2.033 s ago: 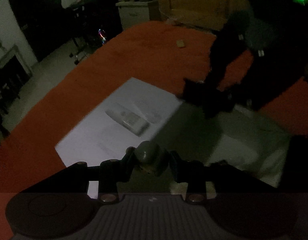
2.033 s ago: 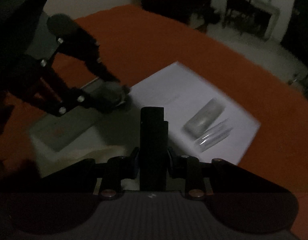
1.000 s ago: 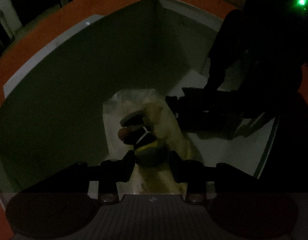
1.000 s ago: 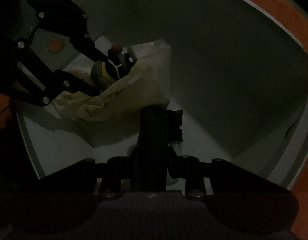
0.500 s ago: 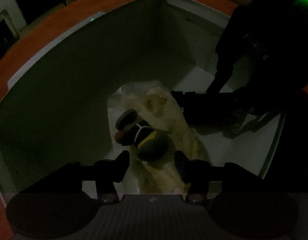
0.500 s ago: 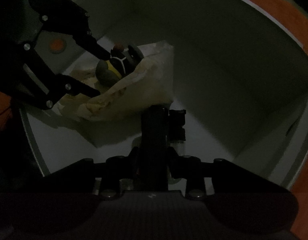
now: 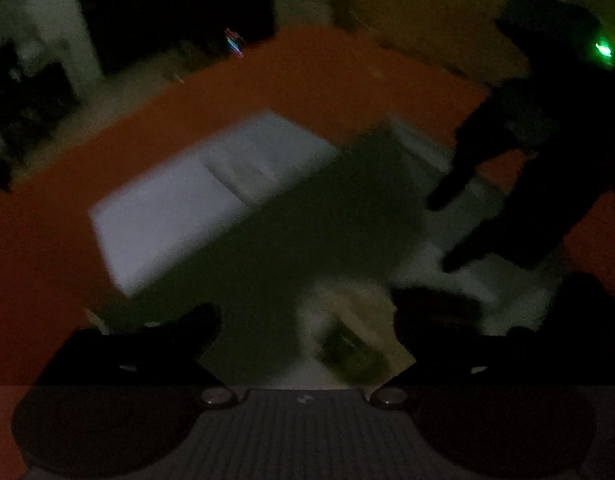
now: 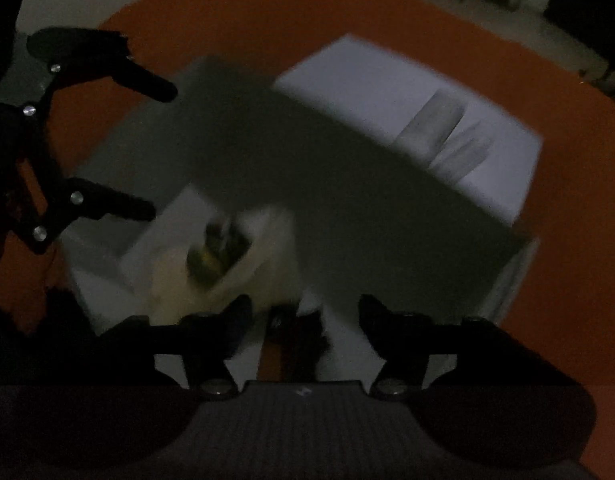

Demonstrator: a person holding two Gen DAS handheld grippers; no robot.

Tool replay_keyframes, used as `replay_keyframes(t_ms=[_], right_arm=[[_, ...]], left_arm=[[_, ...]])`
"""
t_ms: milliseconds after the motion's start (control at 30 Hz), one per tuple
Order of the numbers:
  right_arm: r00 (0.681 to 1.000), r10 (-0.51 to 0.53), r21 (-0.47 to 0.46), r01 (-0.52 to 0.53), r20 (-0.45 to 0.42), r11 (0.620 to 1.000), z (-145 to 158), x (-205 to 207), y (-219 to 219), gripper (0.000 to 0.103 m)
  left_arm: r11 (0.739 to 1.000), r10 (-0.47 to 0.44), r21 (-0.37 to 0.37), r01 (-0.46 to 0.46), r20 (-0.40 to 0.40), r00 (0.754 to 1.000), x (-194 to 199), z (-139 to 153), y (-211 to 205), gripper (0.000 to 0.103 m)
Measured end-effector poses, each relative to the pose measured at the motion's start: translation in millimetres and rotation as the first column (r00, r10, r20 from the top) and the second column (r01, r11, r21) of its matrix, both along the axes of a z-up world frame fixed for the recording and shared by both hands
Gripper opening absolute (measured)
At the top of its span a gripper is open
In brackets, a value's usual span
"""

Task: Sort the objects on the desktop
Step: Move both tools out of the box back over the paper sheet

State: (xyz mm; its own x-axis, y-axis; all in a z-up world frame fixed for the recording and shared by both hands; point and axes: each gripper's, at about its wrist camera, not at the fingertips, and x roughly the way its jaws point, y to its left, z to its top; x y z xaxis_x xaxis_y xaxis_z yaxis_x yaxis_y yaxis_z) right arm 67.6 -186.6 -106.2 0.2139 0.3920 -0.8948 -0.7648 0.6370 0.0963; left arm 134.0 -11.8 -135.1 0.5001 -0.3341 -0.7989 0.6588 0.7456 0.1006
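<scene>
The scene is dim and blurred. A small dark toy with a yellow band (image 7: 349, 350) lies on a crumpled pale bag (image 8: 175, 276) inside a white box (image 7: 307, 220); the toy also shows in the right wrist view (image 8: 219, 254). A black rectangular object (image 8: 291, 336) lies on the box floor below my right gripper (image 8: 305, 312), which is open and empty. My left gripper (image 7: 307, 328) is open and empty above the box; it shows in the right wrist view (image 8: 159, 148) at the left. My right gripper shows in the left wrist view (image 7: 447, 232).
A white sheet (image 7: 179, 200) lies on the orange tabletop (image 7: 47, 260) beside the box, with a pale flat remote-like object (image 8: 431, 124) and a clear wrapper (image 8: 463, 152) on it. Dark furniture and floor lie beyond the table edge.
Both grippers have lifted up out of the box. The left gripper has opened wide and left the toy on the bag. The right gripper has opened and released the black object.
</scene>
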Motion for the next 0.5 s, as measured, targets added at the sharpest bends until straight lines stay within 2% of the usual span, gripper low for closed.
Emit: replay_keyframes(t_ms=[33, 67, 167, 300, 500], right_arm=[[1.000, -0.016, 0.012, 0.016, 0.013, 1.000, 10, 6, -1, 0.077], [0.999, -0.031, 0.029, 0.030, 0.033, 0.999, 20, 14, 0, 0.079], [0.994, -0.053, 0.068, 0.047, 0.100, 0.997, 50, 36, 1, 0.081], [0.984, -0.071, 0.069, 0.060, 0.162, 0.996, 68, 63, 6, 0.081], [0.978, -0.134, 0.055, 0.127, 0.160, 0.990, 59, 108, 6, 0.081]], left_arm=[[1.000, 0.028, -0.001, -0.028, 0.020, 0.999, 10, 6, 3, 0.101], [0.999, 0.053, -0.004, -0.053, 0.027, 0.998, 19, 12, 6, 0.101], [0.995, 0.097, -0.039, -0.096, 0.023, 0.995, 47, 26, 10, 0.101], [0.994, 0.101, -0.036, -0.100, 0.028, 0.995, 77, 28, -3, 0.101], [0.996, 0.085, -0.026, -0.086, -0.041, 0.996, 113, 5, -30, 0.101]])
